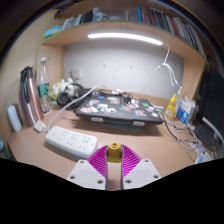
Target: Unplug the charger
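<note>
Charger plug held in the closed gripper, low centre of the frame, above a wooden desk.

The small gold-brown charger plug (116,152) sits pinched between the two magenta pads (103,163) of the gripper (115,165), both fingers pressing on it; its long axis runs straight forward along the fingers, tip pointing away toward the desk's middle. Just ahead and to the left lies a white power strip (71,139), angled from upper left to lower right on the desk (150,140). Beyond it, at centre, rests a dark tray (117,113) scattered with small items. Bottles (43,85) stand at the left, a yellow bottle (171,106) at the right, and a lit shelf (125,37) spans the top.
</note>
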A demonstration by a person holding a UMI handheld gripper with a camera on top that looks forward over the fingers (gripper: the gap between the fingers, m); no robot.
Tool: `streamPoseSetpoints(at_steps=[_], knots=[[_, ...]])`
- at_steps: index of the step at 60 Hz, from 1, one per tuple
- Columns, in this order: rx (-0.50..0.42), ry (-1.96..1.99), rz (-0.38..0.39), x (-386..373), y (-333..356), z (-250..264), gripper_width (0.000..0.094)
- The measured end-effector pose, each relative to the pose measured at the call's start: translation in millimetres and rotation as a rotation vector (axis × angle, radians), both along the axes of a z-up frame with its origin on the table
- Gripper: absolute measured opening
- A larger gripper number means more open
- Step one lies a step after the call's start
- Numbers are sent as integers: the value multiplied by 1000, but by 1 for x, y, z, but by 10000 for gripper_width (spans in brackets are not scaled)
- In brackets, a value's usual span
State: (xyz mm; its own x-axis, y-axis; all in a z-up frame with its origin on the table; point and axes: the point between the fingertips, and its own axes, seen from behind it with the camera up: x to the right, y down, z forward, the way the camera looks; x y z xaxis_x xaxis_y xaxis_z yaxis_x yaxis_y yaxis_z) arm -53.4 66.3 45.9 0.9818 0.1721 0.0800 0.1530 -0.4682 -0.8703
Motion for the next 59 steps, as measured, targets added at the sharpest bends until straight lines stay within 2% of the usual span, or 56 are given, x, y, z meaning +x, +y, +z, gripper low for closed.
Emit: streamPoseSetpoints(at_steps=[6, 9, 11, 28, 29, 31, 32, 34, 35, 37, 38, 41, 49, 59], knots=[[-112, 16, -10, 3, 1, -34, 207], [-134, 6, -12, 5, 4, -45, 219], [-111, 1, -13, 5, 12, -43, 218], [-167, 10, -47, 1, 44, -58, 335], [-157, 16, -46, 0, 46, -57, 356], [-146, 22, -42, -1, 48, -56, 493], [-149, 21, -41, -2, 47, -56, 508], [-144, 14, -44, 0, 47, -56, 604], [-136, 9, -45, 1, 46, -55, 730], [-123, -6, -41, 3, 45, -52, 896], [-112, -19, -45, 6, 44, -51, 839], [-80, -47, -43, 12, 42, -44, 895], [-59, 16, 7, 14, 16, -30, 881], [-61, 28, 9, 52, -24, -24, 885]])
